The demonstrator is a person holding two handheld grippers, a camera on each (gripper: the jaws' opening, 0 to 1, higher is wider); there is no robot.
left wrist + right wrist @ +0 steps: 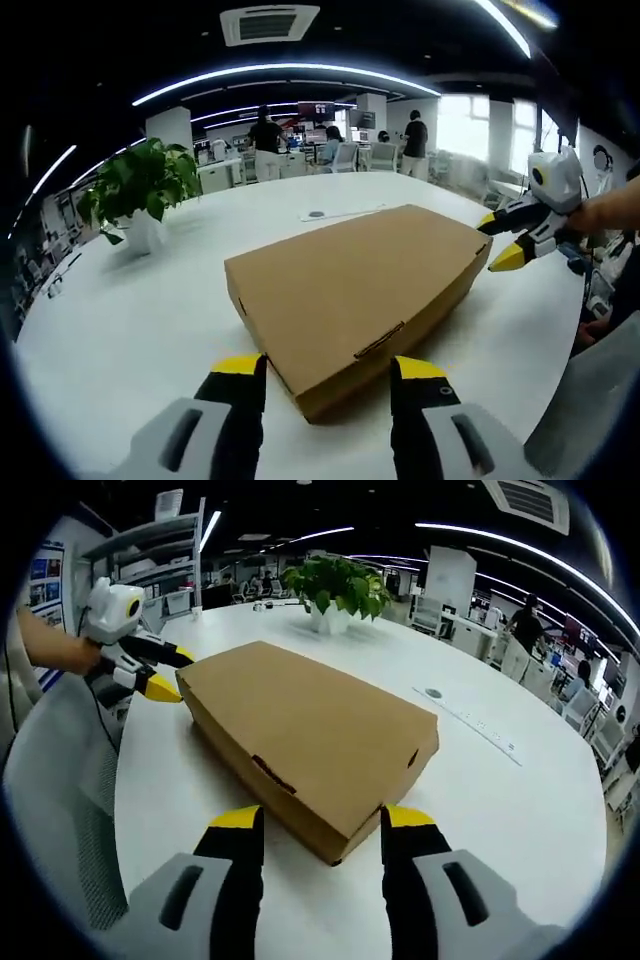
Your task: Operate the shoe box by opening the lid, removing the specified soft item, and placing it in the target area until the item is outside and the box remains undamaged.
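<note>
Fingers of the left gripper [325, 385] are spread wide, straddling the near corner of the shoe box [355, 285]; nothing is pinched. Fingers of the right gripper [312, 835] are likewise spread at the opposite corner. The box lies flat and closed near the middle of the white worktop [130, 320], lid tabs still tucked. For a clean opening, the lid edge should be lifted near the slot tab [380, 342] while the base is pinned; crushing the cardboard is to be avoided. Farther off, a potted plant [140, 195] stands well apart.
</note>
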